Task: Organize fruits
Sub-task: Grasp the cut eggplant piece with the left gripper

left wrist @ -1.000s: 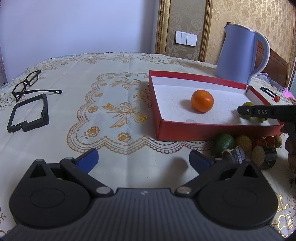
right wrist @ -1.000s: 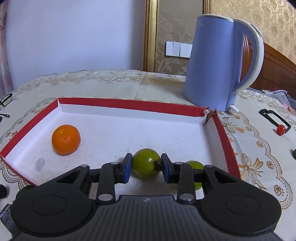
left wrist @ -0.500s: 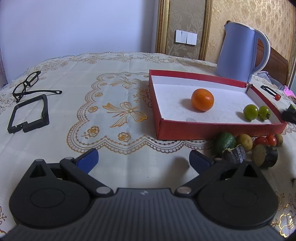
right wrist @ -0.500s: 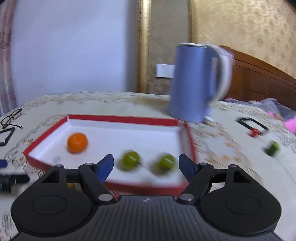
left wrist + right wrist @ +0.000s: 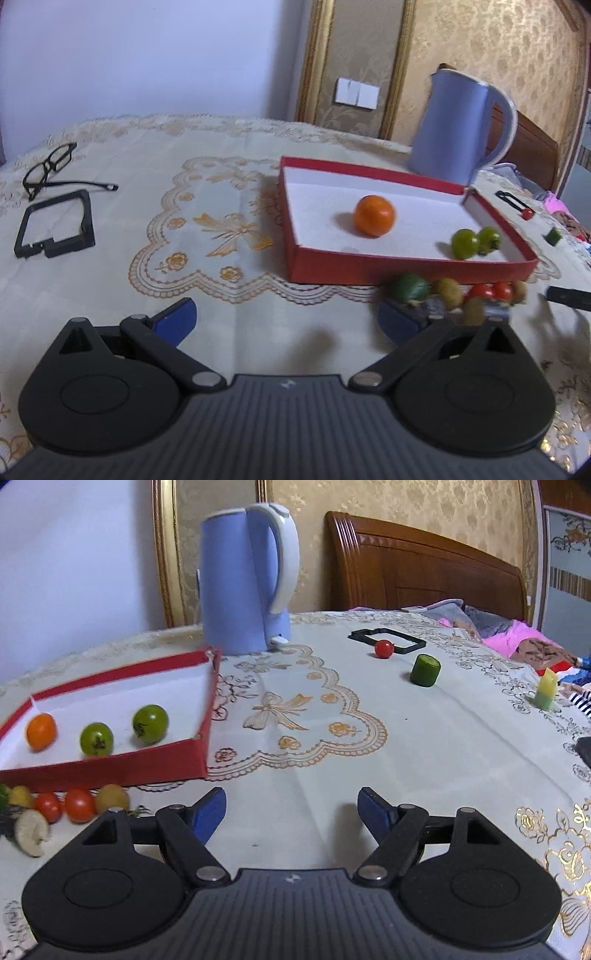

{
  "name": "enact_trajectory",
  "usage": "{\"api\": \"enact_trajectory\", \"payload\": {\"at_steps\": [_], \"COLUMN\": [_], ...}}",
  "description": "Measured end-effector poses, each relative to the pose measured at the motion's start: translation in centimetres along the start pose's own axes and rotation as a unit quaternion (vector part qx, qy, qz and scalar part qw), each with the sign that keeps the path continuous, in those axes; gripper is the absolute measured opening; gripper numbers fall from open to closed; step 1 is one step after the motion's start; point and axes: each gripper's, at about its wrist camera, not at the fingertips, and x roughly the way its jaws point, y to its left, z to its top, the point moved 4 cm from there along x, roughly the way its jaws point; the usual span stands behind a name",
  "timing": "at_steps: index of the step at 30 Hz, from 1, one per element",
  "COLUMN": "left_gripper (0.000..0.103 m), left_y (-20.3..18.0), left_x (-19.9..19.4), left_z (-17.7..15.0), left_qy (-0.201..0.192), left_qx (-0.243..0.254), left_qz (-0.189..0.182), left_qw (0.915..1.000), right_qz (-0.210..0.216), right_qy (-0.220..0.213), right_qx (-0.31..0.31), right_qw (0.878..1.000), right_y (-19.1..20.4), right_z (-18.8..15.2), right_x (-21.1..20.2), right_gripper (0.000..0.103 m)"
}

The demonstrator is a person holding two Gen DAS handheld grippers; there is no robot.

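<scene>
I am holding the right tool (image 5: 291,810) spread apart and empty after its jaws have just been opening, and the loose fruits (image 5: 77,805) are lying to its left, just in front of the red box (image 5: 110,768), nearer it than the open left tool (image 5: 286,319).

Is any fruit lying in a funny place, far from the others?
Yes. One red cherry tomato sits alone beside a black frame, far from the red box and the pile in front of it. A green cucumber chunk stands nearby too.
</scene>
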Motion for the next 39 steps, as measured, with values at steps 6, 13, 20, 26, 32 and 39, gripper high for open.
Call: {"api": "enact_trajectory", "payload": {"at_steps": [6, 13, 20, 26, 32, 39], "left_gripper": [0.103, 0.103, 0.086, 0.069, 0.049, 0.031], "left_y": [-3.4, -6.7, -7.7, -8.0, -8.0, -7.6], "left_x": [-1.1, -0.4, 1.1, 1.6, 1.6, 1.6], "left_z": [-0.4, -1.0, -1.2, -1.8, -1.8, -1.7], "left_qy": [-0.004, 0.003, 0.027, 0.028, 0.022, 0.019], "left_qx": [0.031, 0.058, 0.056, 0.067, 0.076, 0.071], "left_qz": [-0.037, -0.056, -0.056, -0.047, -0.038, -0.046], "left_qw": [0.9988, 0.9968, 0.9965, 0.9963, 0.9961, 0.9962], "right_qz": [-0.008, -0.007, -0.004, -0.004, -0.004, -0.004], "right_qy": [0.014, 0.018, 0.015, 0.015, 0.015, 0.015], "right_qx": [-0.004, -0.005, -0.005, -0.005, -0.005, -0.005], "right_qw": [1.000, 1.000, 1.000, 1.000, 1.000, 1.000], "right_y": [0.0, 0.1, 0.1, 0.1, 0.1, 0.1], "right_z": [0.0, -0.1, -0.2, -0.2, -0.2, -0.2], "right_x": [0.7, 0.7, 0.4, 0.4, 0.4, 0.4], "right_gripper": [0.085, 0.093, 0.094, 0.094, 0.094, 0.094]}}
